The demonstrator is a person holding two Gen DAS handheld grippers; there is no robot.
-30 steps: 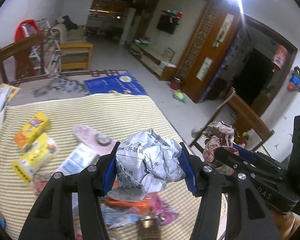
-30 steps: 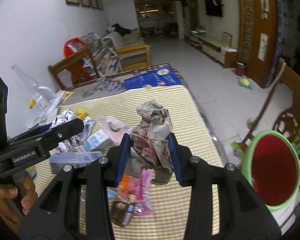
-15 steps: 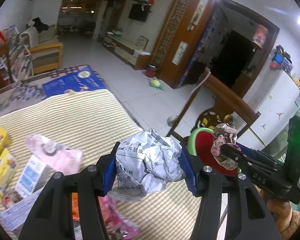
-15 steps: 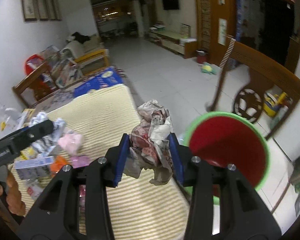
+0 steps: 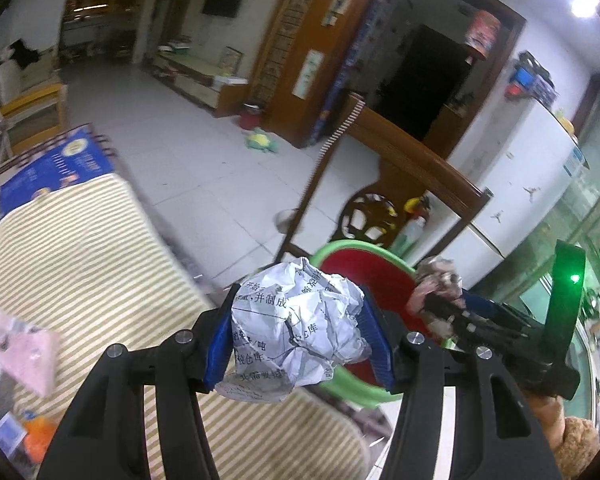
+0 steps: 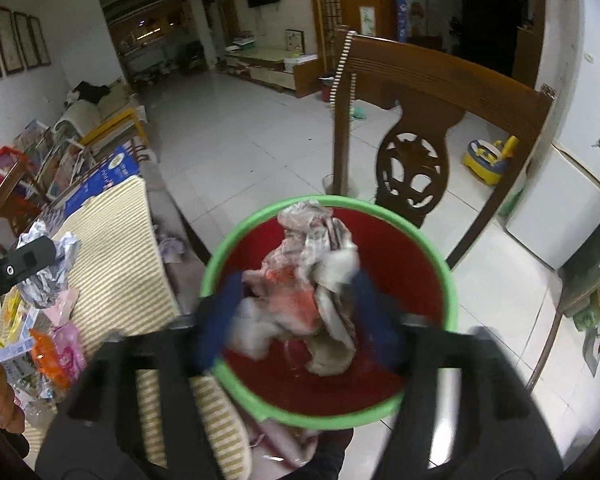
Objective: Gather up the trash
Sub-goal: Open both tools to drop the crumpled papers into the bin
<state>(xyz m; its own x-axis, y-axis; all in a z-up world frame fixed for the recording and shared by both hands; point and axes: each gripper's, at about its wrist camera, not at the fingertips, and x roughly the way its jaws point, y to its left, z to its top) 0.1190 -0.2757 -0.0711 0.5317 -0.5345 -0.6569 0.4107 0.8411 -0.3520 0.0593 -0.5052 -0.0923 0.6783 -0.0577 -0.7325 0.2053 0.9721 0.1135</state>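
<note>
My left gripper (image 5: 300,320) is shut on a white crumpled paper ball (image 5: 296,344) with printed characters, held over the table's right edge, short of the bin. The bin (image 6: 448,280) is red inside with a green rim and stands on the floor beside the table; it also shows in the left wrist view as the bin (image 5: 340,245). My right gripper (image 6: 298,300) hangs over the bin's mouth and its jaws are opening. A pinkish-brown crumpled wad (image 6: 308,264) sits loose between the blurred blue pads, which stand clear of it.
A carved wooden chair (image 6: 420,80) stands just behind the bin. The striped tablecloth (image 6: 116,240) carries several wrappers and packets (image 6: 48,344) at the left, with a blue box (image 6: 100,176) at its far end. A white fridge (image 6: 572,184) stands at the right.
Both grippers swung from above the table to the right, toward the bin. The right jaws have spread apart and let go of the wad. The left grip is unchanged.
</note>
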